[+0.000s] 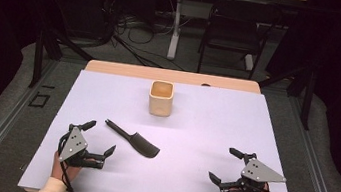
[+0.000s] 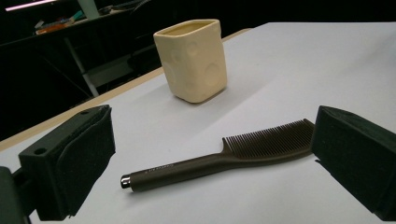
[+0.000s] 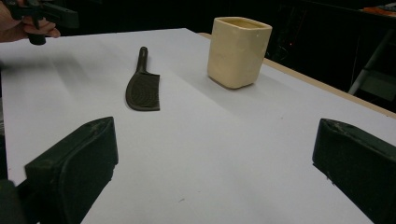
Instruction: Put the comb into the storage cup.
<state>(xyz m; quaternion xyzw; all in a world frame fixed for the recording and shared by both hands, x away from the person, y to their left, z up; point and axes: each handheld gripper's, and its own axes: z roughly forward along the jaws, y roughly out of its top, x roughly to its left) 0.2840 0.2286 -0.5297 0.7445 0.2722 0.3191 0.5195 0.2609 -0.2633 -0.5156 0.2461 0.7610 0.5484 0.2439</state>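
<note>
Black plastic comb [image 1: 133, 140] is lying flat mid-tabletop [image 1: 204, 131] before a cream square ceramic cup [image 1: 161, 98], as the left hand-held gripper [image 1: 100, 139] and right hand-held gripper [image 1: 224, 165] are resting jaws apart, seemingly poised to lift it.

Dark comb [image 1: 133, 139], lying flat at lower centre of the high view, handle toward upper left, cream square cup [image 1: 161, 98], upright, empty, above it, apart.
</note>
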